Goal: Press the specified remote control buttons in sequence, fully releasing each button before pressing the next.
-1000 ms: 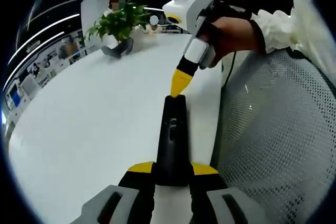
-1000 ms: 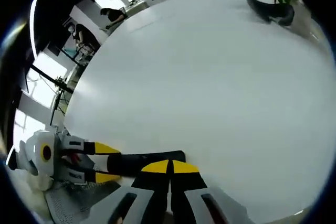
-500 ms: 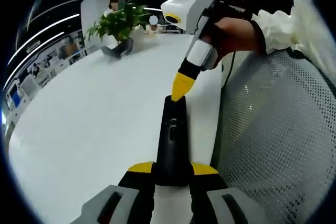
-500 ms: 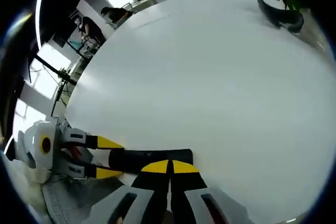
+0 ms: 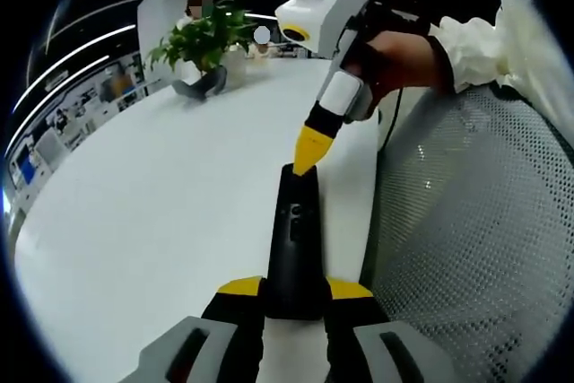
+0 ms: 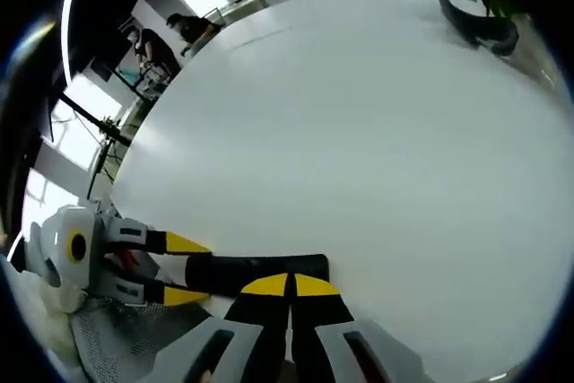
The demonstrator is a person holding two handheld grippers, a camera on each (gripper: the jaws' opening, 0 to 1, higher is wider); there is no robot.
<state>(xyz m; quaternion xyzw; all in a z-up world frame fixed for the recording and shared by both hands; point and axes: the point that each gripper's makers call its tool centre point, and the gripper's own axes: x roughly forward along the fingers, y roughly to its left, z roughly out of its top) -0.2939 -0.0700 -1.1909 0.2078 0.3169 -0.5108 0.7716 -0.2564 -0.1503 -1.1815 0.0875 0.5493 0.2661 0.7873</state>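
A big white table (image 5: 152, 195) fills most of the room here, with a green plant (image 5: 204, 38) in a dark pot at its far end and bright desks and windows behind. In the right gripper view the same white table (image 6: 359, 132) spreads wide, and the plant's dark pot (image 6: 475, 24) sits at the far edge. A grey mesh chair back (image 5: 475, 239) stands just beside the table.

The black remote control (image 5: 294, 244) lies flat on the table near its edge. In the left gripper view the left gripper (image 5: 294, 298) has its two yellow-tipped jaws closed on the near end of the remote, one on each side — it is holding it. The remote points away from this claw, long and thin.

The right gripper (image 5: 309, 152) comes down from above, held by a person's hand (image 5: 399, 56) with a white frilly sleeve (image 5: 471, 38). Its yellow jaws are pinched together into one point, and that point touches the far end of the remote.

In the right gripper view the right gripper (image 6: 289, 286) shows its jaws tight together right over the remote control (image 6: 260, 268). The left gripper (image 6: 184, 268) reaches in from the left — its yellow jaws grip the other end of the remote.
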